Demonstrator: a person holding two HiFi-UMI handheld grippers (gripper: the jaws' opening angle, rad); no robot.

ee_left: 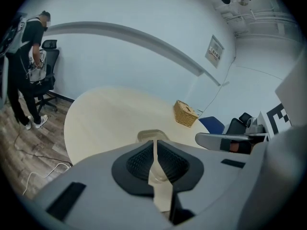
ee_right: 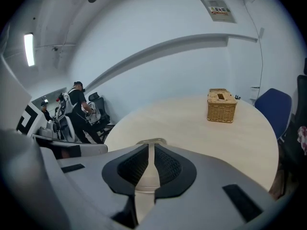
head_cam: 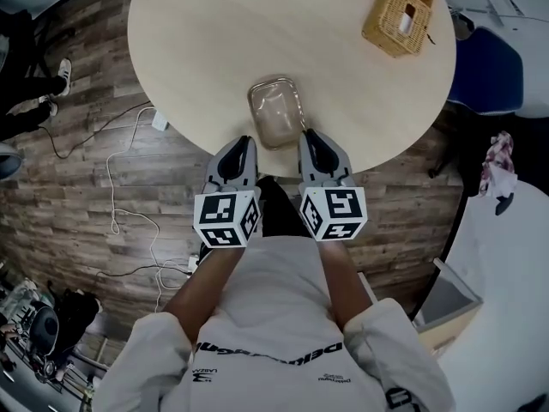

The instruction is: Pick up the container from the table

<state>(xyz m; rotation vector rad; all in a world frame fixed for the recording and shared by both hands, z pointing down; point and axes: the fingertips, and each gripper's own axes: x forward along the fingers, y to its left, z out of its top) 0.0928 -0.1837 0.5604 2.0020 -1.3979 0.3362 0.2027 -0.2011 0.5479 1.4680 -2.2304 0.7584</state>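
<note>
Clear container (head_cam: 276, 112) lying near the front edge of the round desk (head_cam: 197, 33), flanked at its near end by the left tool (head_cam: 243, 142) and the right tool (head_cam: 310, 136). Each tool's jaws are drawn almost together and grip nothing. Likely hazard: advancing with jaws this narrow would push the container across the smooth top instead of seizing it, and its glossy walls may slip.

Two grey plastic handheld tools are seen, the left gripper (head_cam: 244, 142) and the right gripper (head_cam: 310, 136); black ribbed pads (ee_left: 138, 163) line the jaws; each is topped by a white cube with black square markers (head_cam: 226, 218); a white shirt with black lettering (head_cam: 274, 320) and loose white sleeves (head_cam: 390, 337) is worn.
</note>
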